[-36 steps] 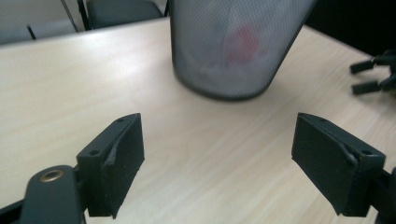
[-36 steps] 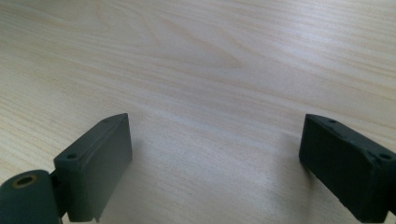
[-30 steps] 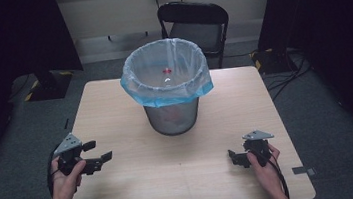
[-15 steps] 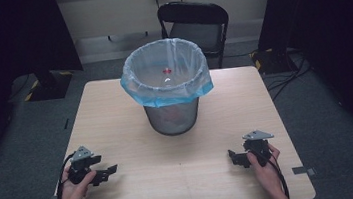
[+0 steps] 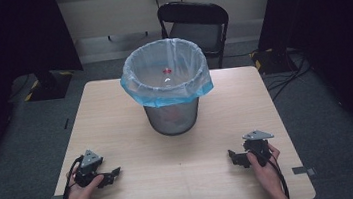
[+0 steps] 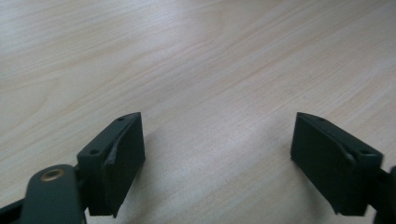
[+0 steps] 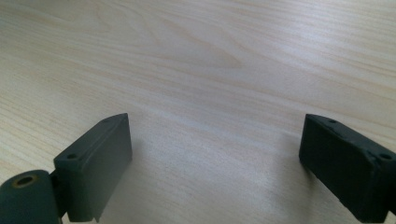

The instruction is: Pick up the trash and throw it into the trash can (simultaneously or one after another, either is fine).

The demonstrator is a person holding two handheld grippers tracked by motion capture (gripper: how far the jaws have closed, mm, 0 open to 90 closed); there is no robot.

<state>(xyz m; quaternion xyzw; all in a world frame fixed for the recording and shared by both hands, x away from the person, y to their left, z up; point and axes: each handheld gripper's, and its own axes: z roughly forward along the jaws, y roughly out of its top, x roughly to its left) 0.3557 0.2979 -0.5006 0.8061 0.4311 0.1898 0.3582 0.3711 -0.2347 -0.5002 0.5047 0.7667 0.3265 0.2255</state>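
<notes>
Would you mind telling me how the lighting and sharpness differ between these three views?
High view: table evenly lit, surroundings dark, bin liner slightly glary. Left gripper view: soft shadows under the open left gripper, wood grain a little soft. Right gripper view: similar shadows beneath the open right gripper.

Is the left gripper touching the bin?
Apart. The high view shows the left gripper near the table's front edge, with bare wood between it and the bin.

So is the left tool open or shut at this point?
Open. In the left gripper view the left tool has its two black jaws spread wide apart with bare wooden table between them, holding nothing.
</notes>
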